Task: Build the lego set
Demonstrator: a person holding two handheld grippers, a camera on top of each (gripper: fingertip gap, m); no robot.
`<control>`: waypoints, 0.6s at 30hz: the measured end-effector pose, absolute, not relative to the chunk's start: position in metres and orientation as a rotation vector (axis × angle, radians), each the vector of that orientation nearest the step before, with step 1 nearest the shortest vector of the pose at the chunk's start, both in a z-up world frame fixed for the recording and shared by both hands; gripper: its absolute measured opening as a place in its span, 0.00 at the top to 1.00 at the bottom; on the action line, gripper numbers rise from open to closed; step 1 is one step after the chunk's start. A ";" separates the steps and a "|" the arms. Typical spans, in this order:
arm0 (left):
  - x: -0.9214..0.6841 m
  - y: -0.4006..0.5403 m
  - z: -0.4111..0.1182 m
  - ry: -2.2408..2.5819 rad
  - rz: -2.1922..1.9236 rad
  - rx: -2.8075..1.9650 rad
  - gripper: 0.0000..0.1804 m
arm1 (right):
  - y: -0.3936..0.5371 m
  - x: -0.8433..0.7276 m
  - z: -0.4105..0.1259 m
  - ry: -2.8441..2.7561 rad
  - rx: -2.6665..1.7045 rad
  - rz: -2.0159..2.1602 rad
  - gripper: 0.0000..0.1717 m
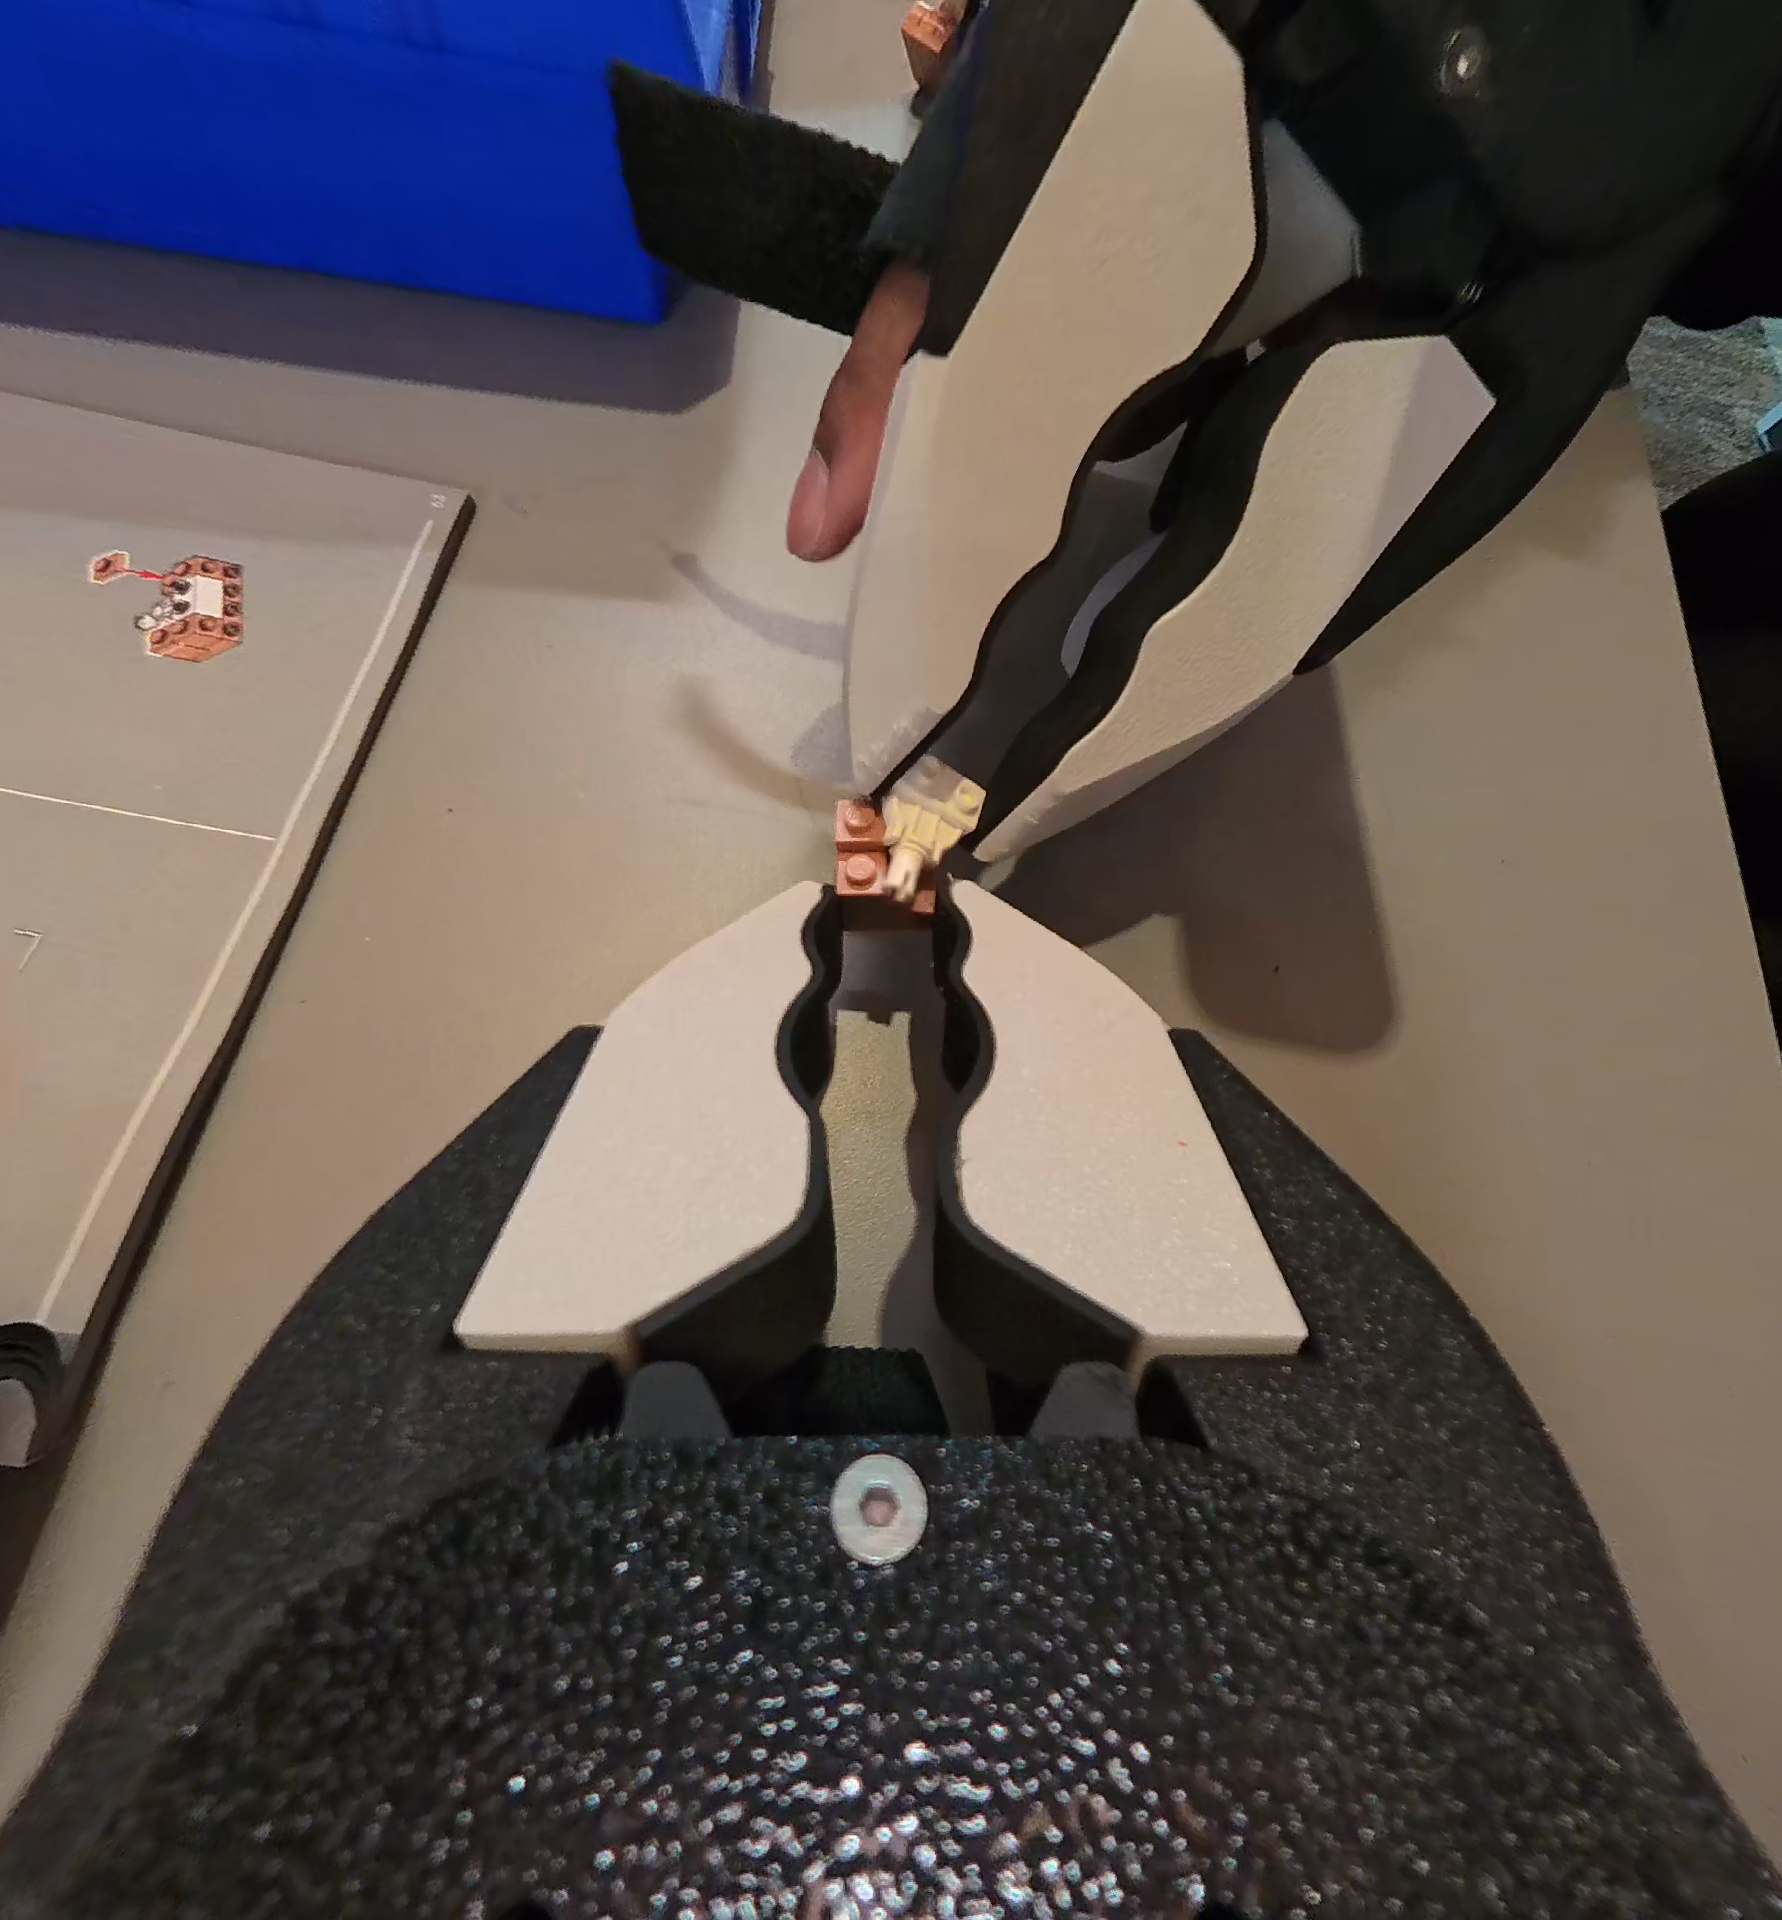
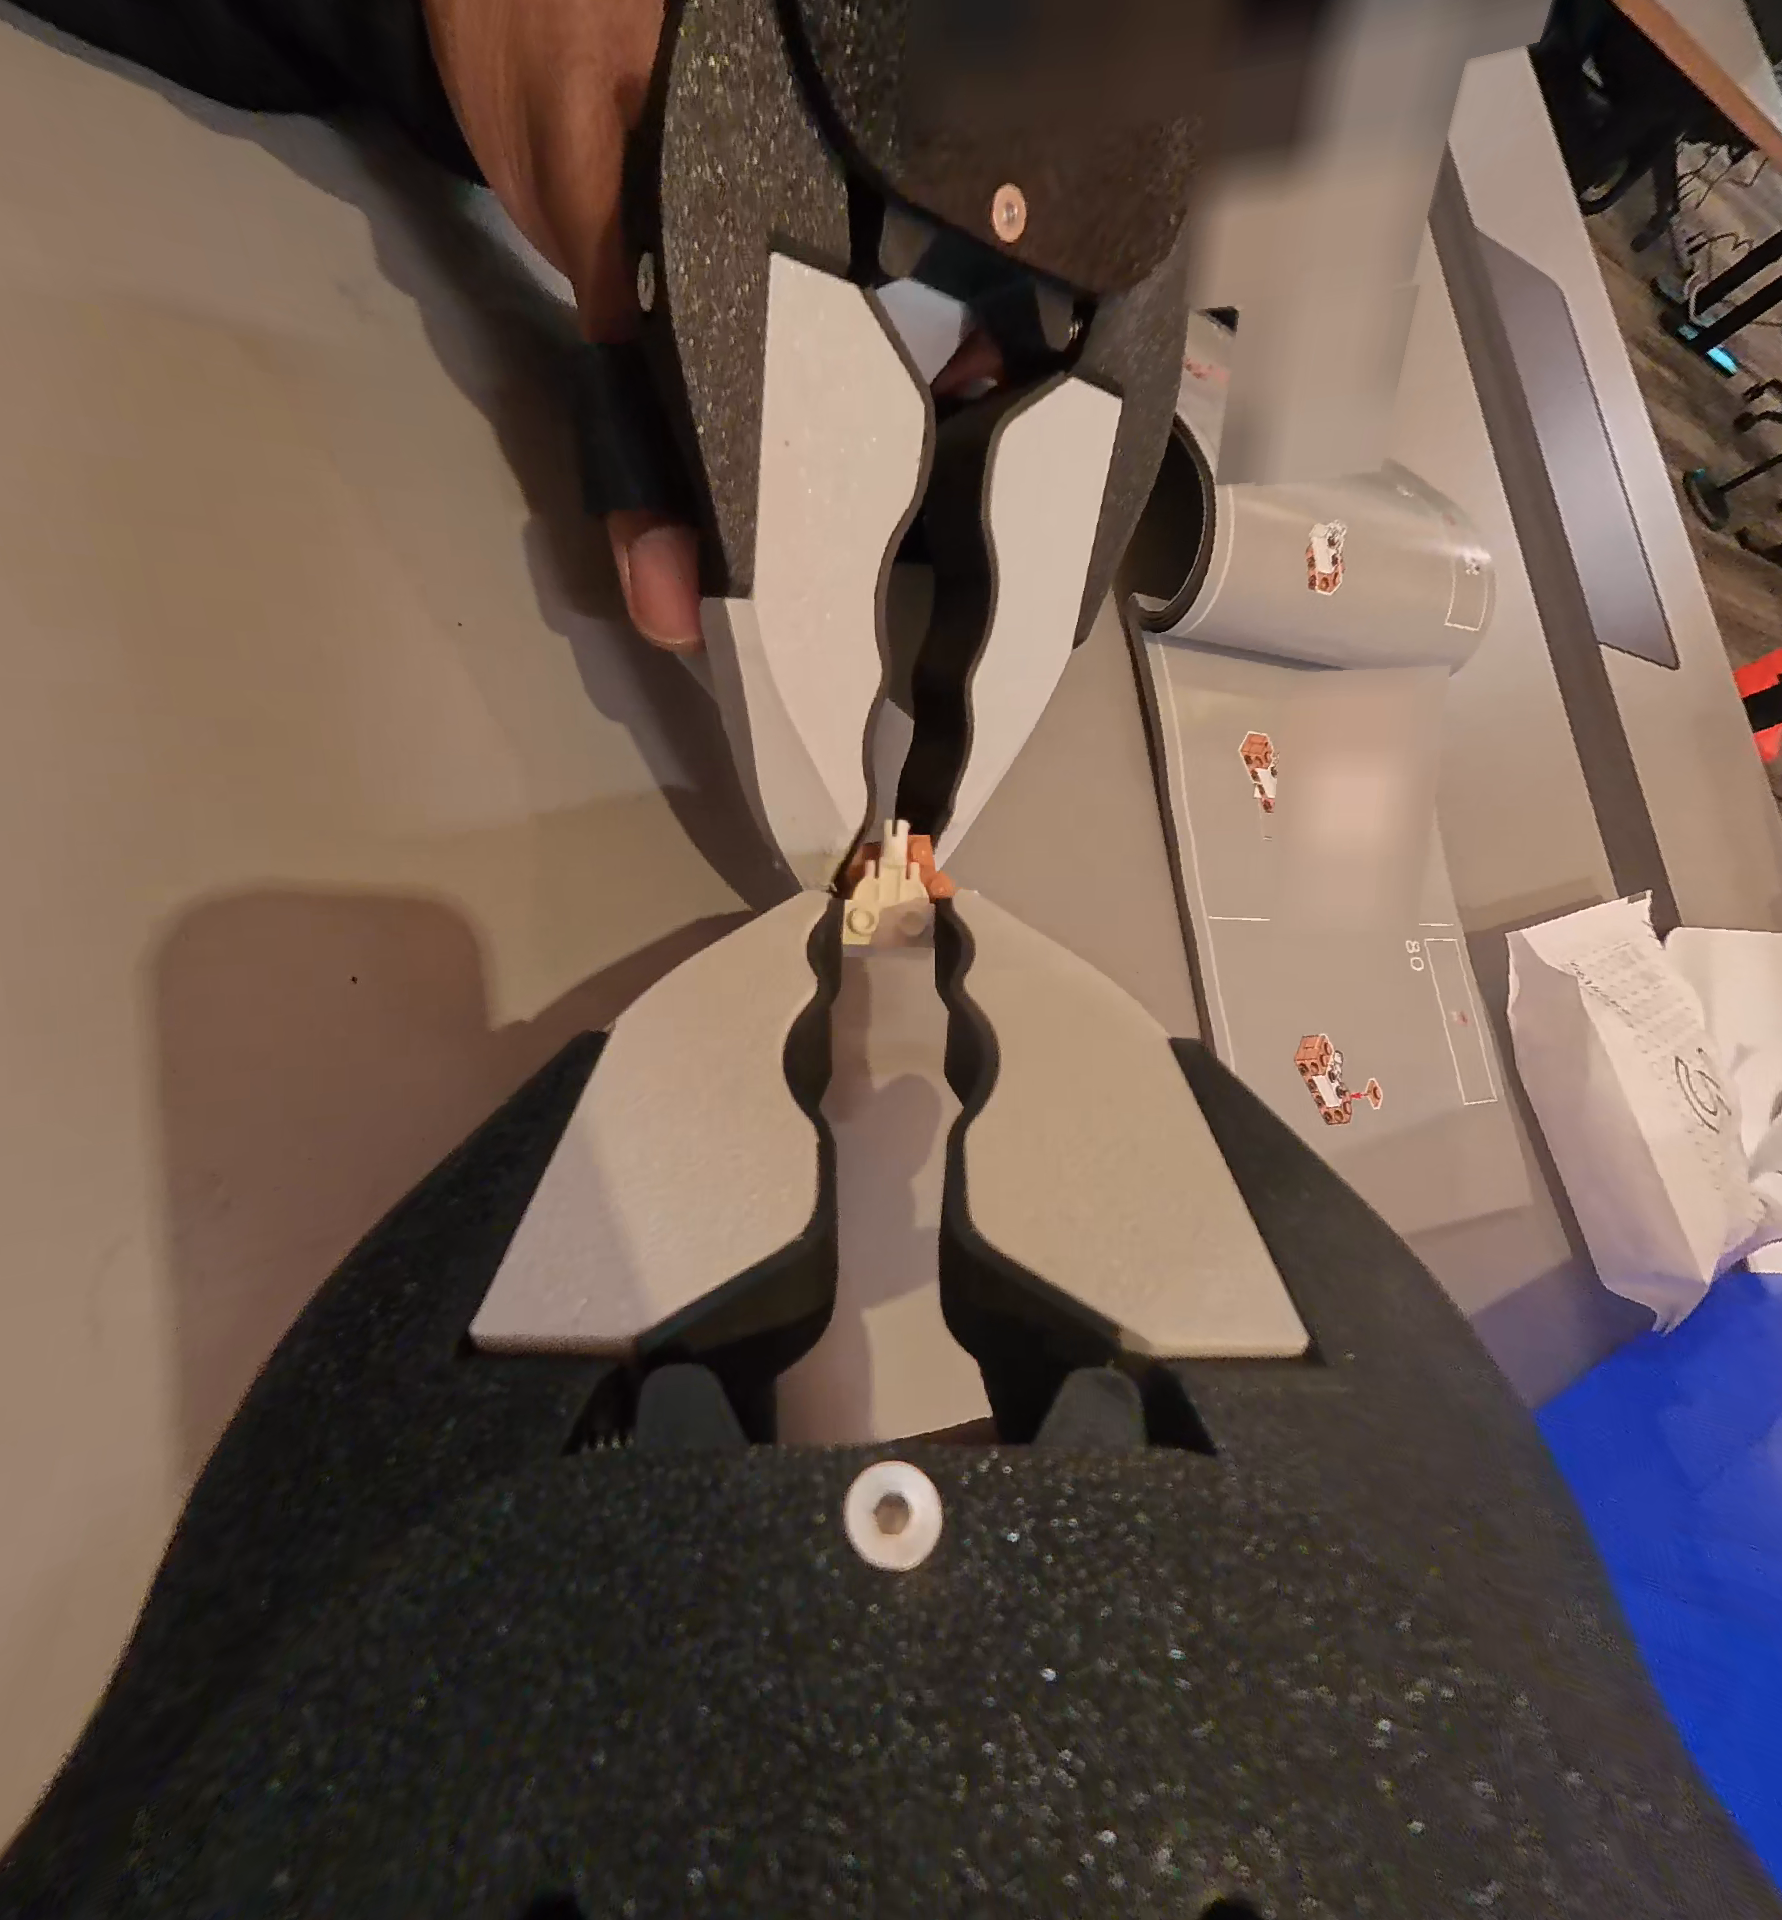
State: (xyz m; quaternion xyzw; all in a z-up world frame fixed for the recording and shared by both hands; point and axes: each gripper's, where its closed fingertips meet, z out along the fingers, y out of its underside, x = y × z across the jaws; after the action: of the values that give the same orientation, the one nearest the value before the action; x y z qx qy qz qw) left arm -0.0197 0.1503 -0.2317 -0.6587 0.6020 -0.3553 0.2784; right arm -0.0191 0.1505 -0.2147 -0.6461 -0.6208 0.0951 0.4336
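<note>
In the left wrist view my left gripper (image 1: pixel 887 902) is shut on a small brown studded brick assembly (image 1: pixel 869 860), held just above the grey table (image 1: pixel 554 883). My right gripper (image 1: pixel 934 795) comes in from the upper right, shut on a cream brick piece (image 1: pixel 934 826) that touches the brown assembly. In the right wrist view my right gripper (image 2: pixel 887 930) grips the cream piece (image 2: pixel 879 912) at its fingertips. The left gripper (image 2: pixel 902 836) faces it from above with the brown assembly (image 2: pixel 934 868) against the cream piece. The two sets of fingertips nearly meet.
An open instruction booklet (image 1: pixel 139 883) lies to the left, also in the right wrist view (image 2: pixel 1334 831). A blue bin (image 1: pixel 295 135) stands behind it. Crumpled white paper bags (image 2: pixel 1645 1091) lie at the right beside a blue surface (image 2: pixel 1697 1507). A thumb (image 1: pixel 835 468) rests on the right gripper. Less than 4 cm separates the two grippers' tips.
</note>
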 end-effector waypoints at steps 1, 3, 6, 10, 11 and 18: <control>-0.020 0.150 -0.232 1.614 -0.955 -1.767 0.91 | 0.151 -0.019 -0.214 -1.546 -1.604 0.235 0.90; -0.020 0.150 -0.231 1.616 -0.963 -1.767 0.91 | 0.150 -0.019 -0.215 -1.545 -1.599 0.239 0.90; -0.020 0.149 -0.230 1.612 -0.976 -1.765 0.91 | 0.150 -0.020 -0.213 -1.535 -1.580 0.244 0.90; -0.020 0.149 -0.230 1.608 -0.986 -1.769 0.91 | 0.147 -0.021 -0.213 -1.544 -1.565 0.262 0.90; -0.020 0.149 -0.230 1.610 -0.986 -1.768 0.91 | 0.146 -0.022 -0.212 -1.546 -1.556 0.259 0.90; -0.019 0.146 -0.230 1.629 -0.999 -1.751 0.91 | 0.144 -0.024 -0.212 -1.552 -1.529 0.274 0.90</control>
State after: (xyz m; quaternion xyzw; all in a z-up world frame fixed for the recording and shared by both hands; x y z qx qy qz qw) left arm -0.0193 0.1459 -0.2297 -0.6502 0.6050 -0.3709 0.2714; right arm -0.0235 0.1440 -0.2118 -0.6200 -0.6291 0.1110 0.4555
